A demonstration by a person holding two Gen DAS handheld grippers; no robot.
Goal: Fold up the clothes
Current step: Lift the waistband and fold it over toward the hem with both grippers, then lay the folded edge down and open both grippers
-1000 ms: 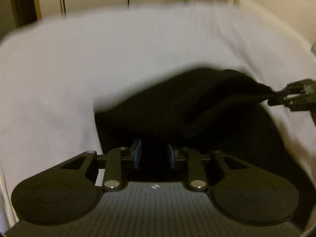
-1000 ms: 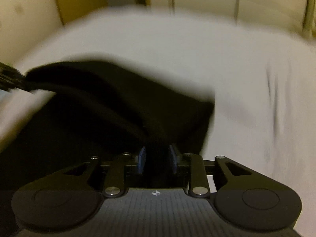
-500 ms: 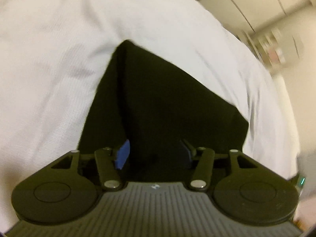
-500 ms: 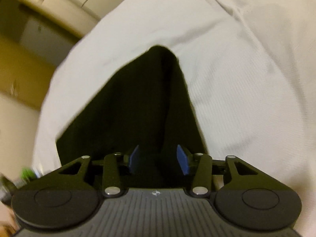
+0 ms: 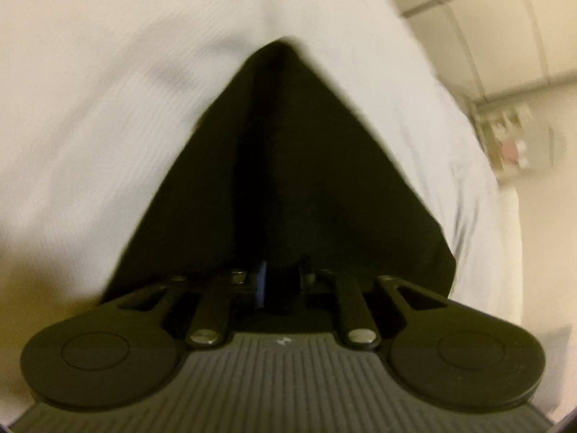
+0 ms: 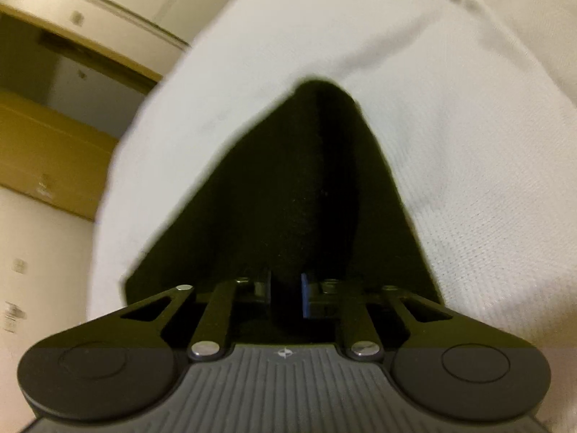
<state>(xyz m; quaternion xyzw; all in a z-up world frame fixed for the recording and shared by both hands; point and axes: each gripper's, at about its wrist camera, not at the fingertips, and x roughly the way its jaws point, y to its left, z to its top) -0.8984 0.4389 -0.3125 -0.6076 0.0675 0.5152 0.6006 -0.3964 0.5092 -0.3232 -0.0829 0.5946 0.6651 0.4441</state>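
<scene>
White bed sheet (image 5: 126, 108), one: spread wide beneath everything and seen by both wrist cameras; its woven texture is sharp at the right of the right wrist view (image 6: 487, 198).

Black garment (image 5: 299, 180), one: laid on the sheet, tapering away from each camera to a point (image 6: 317, 166), with a lengthwise fold ridge down the middle. Its near edge is gathered between the fingers of both tools.

Left gripper (image 5: 280, 285), one: tilted down toward the sheet, jaws drawn narrow and clenched on the garment's near edge; a blue pad is seen at the left finger.

Right gripper (image 6: 286, 290), one: likewise pitched downward, jaws narrow and clamped on the cloth; a blue pad is seen at the right finger.

Cabinet doors (image 5: 505, 18) and wooden furniture (image 6: 47, 155): blurred at the view margins.

Change noted: half a second earlier both pairs of jaws were set wider apart around the cloth; they have since been closed onto it.
</scene>
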